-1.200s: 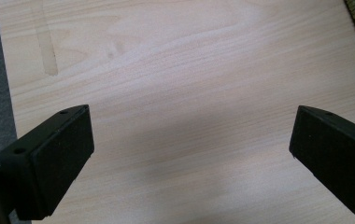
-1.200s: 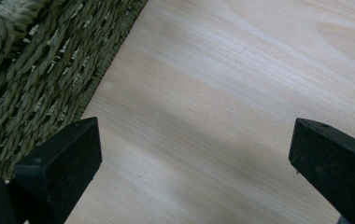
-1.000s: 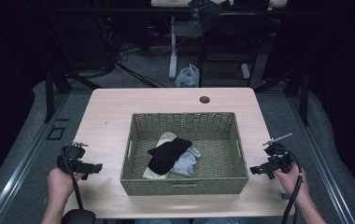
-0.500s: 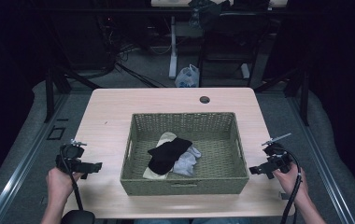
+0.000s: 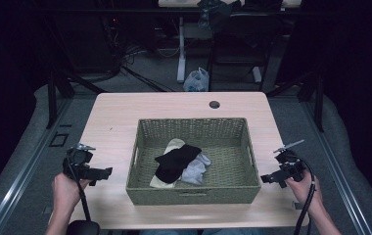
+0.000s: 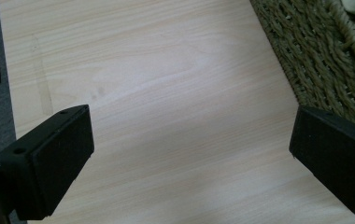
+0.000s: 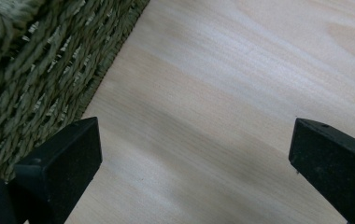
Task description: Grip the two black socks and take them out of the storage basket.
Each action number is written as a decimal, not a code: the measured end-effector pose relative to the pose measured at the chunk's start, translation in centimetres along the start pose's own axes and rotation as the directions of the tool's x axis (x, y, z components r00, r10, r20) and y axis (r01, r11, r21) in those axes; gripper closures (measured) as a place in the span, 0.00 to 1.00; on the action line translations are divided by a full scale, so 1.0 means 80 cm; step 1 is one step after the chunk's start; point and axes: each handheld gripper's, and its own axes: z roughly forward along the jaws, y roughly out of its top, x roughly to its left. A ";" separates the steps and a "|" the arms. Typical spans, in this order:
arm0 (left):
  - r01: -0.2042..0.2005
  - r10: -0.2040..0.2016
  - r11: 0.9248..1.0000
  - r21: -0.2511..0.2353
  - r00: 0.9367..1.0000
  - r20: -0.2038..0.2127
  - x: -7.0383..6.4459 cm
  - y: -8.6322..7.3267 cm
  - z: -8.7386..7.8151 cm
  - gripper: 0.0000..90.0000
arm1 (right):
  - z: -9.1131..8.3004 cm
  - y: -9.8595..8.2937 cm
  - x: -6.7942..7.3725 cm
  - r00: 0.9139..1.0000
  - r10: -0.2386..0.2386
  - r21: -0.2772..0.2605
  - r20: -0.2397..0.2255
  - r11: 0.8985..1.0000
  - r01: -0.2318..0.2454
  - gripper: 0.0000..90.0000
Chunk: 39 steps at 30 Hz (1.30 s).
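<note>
I have both grippers parked on the table (image 5: pixel 115 112) outside the basket (image 5: pixel 193 195), one at each flank, and neither holds anything. The left gripper (image 5: pixel 106 172) sits just off the basket's left wall, its jaws spread wide; in the left gripper view I see only bare wood between them, with the woven wall off to the upper right. The right gripper (image 5: pixel 267 179) sits off the right wall near the front corner, jaws equally wide, and in its own view the weave lies to the upper left. The socks lie in a small heap on the basket floor, left of centre and toward the front: a black sock (image 5: pixel 176 161) on top, a cream sock (image 5: pixel 170 147) partly under it, a grey sock (image 5: pixel 197 168) touching its right side. The black one's long axis runs on a diagonal, from the near left up to the far right. So the heap lies inward and slightly forward of both sets of jaws, over a wall in either case. I judge the left gripper nearer to the black and cream socks, the right nearer to the grey one. Either hand would have to lift over the rim, and I would want the jaws turned to close across that diagonal, not along it.
</note>
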 end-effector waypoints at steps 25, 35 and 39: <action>-0.062 0.069 0.995 -0.074 0.992 0.105 -0.042 0.053 -0.033 0.00 | -0.002 -0.002 0.003 1.000 -0.006 -0.005 0.014 1.000 0.006 0.02; -0.131 0.143 0.987 -0.089 0.980 0.141 -0.067 0.092 -0.042 0.00 | 0.000 -0.003 0.004 1.000 0.012 -0.024 0.012 1.000 -0.012 0.02; -0.158 0.171 0.983 -0.090 0.973 0.155 -0.079 0.106 -0.041 0.00 | -0.002 -0.002 0.003 1.000 -0.006 -0.004 0.012 1.000 0.006 0.02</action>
